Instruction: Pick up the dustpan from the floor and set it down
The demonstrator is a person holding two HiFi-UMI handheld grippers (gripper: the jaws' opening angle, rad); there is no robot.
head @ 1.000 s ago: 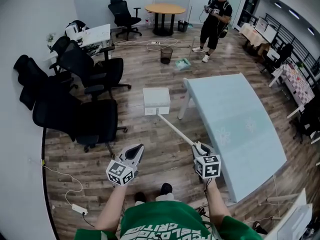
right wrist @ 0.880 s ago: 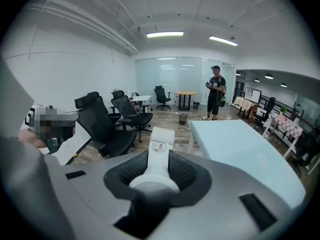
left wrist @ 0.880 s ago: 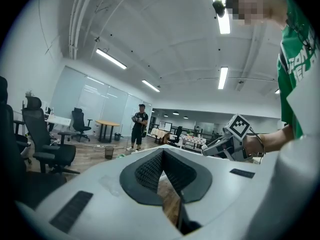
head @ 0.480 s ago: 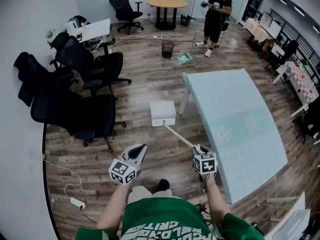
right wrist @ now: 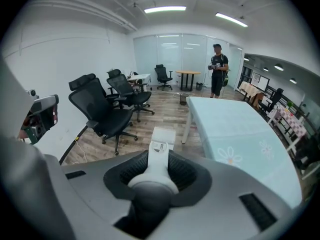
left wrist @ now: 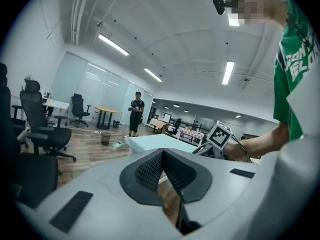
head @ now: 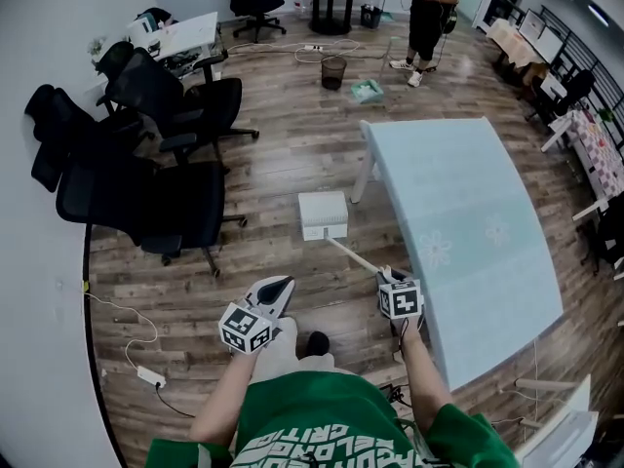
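**Dustpan held by the far end of its long handle**

Your right gripper is clamped on the handle. The dustpan is mid-frame, low by the table leg; whether it touches the floor can't be told. Your left gripper, at lower centre, has its jaws together on nothing. Gripped so far from the pan, the handle may twist between the pads. The pan could then swing into the leg, or land on an edge and tip.

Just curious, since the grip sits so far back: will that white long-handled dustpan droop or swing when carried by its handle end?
Probably stiff: the handle runs straight from the right gripper to the dustpan. It looks like light plastic, yet its weight sits far out, so it may twist in the jaws.
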